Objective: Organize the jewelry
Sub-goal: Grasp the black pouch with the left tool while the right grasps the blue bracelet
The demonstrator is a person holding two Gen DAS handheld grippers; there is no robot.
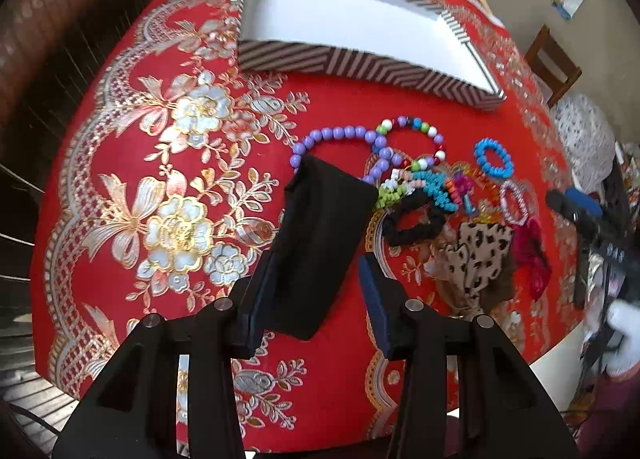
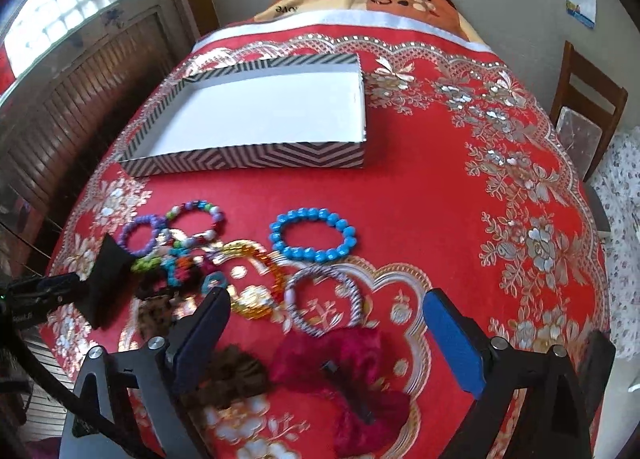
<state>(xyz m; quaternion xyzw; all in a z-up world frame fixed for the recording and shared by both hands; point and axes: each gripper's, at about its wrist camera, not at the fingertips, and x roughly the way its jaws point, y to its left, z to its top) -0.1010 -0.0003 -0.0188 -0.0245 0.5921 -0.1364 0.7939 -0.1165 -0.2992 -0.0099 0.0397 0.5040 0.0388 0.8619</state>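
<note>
**Red cloth, many bracelets, one striped box**

Red tablecloth (image 2: 420,199) with gold and silver flowers covers the table. On it stands a shallow striped box (image 2: 248,159), white inside, with nothing in it. Nearer to the cameras lies the jewelry in a loose group: a purple bead bracelet (image 1: 340,135), a mixed-colour bead bracelet (image 1: 416,127), a blue bead bracelet (image 2: 314,237), a striped bangle (image 2: 324,303), and some hair scrunchies — a black one (image 1: 412,223), a leopard one (image 1: 480,255) and a dark pink one (image 2: 352,375).

The left gripper (image 1: 316,295) has a black cloth piece (image 1: 324,235) between its jaws; the cloth lies against the left finger, the right finger stands apart from it — whether it is really clamped I cannot tell. The right gripper (image 2: 328,343) is wide open above the pink scrunchie and the bangle, holding nothing.
</note>
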